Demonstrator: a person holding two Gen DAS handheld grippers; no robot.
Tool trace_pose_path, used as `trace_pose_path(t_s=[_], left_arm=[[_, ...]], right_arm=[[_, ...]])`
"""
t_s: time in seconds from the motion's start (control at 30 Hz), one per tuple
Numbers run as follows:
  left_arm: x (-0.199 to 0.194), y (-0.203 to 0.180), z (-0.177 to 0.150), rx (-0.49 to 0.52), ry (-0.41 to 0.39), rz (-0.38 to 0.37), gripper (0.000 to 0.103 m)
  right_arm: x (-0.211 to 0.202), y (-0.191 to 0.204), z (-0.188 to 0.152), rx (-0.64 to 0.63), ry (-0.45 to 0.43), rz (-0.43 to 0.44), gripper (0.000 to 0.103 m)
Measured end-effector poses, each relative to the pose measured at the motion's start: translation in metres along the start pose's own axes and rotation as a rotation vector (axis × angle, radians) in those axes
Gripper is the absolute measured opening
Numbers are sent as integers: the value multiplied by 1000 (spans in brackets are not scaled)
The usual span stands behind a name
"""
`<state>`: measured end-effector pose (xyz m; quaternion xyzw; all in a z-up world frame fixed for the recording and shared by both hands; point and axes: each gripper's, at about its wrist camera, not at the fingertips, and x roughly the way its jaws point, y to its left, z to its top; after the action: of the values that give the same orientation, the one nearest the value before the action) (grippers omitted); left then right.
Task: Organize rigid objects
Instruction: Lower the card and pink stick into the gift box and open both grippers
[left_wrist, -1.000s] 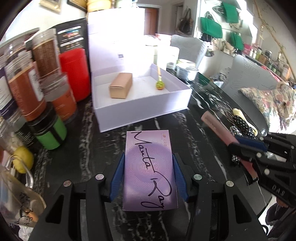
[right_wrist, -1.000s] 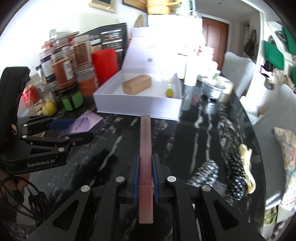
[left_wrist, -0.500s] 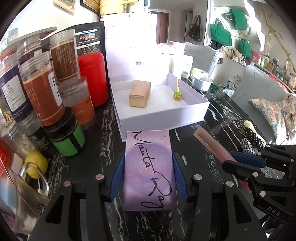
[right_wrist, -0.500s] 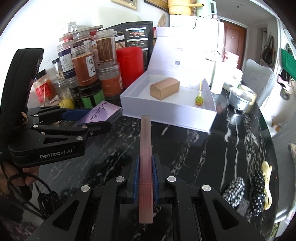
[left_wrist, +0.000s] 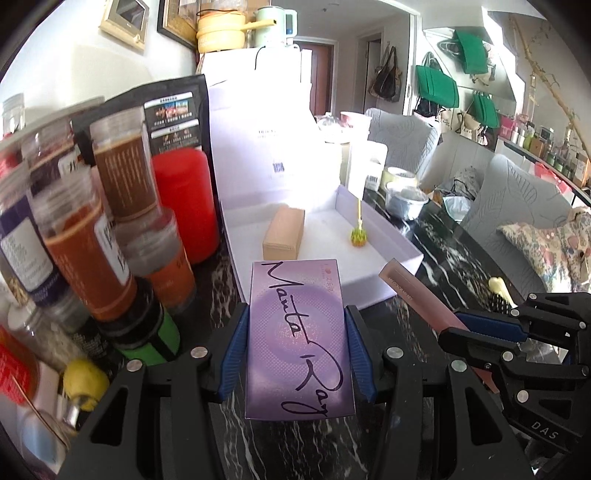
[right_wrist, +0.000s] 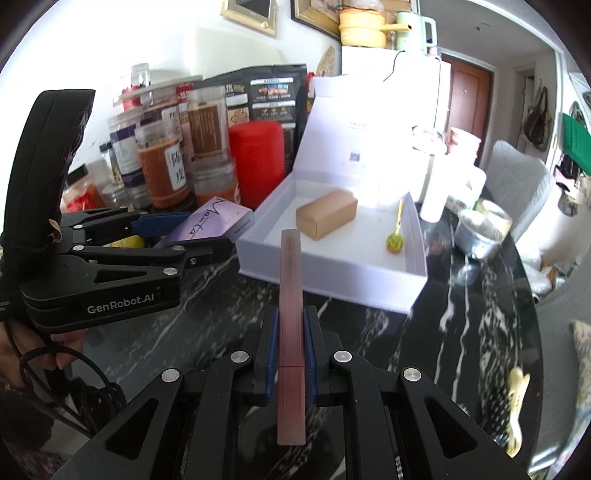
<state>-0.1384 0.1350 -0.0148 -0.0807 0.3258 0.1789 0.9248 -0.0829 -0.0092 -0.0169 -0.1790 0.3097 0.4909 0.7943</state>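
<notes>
The open white box (right_wrist: 325, 273) on the table (right_wrist: 221, 314) holds a tan carton (right_wrist: 327, 214) and a lollipop (right_wrist: 394, 242). Left tongs (left_wrist: 297, 339) clench the purple box (left_wrist: 300, 339), right tongs (right_wrist: 291, 343) the slim pink case (right_wrist: 291, 332), both pointing at the box at 12 o'clock.

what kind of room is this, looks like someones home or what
Most likely a lived-in home dining or living area: a black marble table crowded with food jars, grey upholstered chairs alongside, and green bags hung on the wall. A cooking pot sits atop a white cabinet.
</notes>
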Motion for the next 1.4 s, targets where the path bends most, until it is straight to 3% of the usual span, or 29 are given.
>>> trace_pose_path(t_s=[0.4,1.0,1.4], left_arm=[[12,7,42,0,-54,1,50],[62,14,101,1,-58,32,50],[98,22,131,-34,-58,23,50]], right_arm=[[8,-12,38,-24,-57,-7,13],[34,-45,93,-34,-96,-78,13],[58,-72,126,26,-131,-95,13]])
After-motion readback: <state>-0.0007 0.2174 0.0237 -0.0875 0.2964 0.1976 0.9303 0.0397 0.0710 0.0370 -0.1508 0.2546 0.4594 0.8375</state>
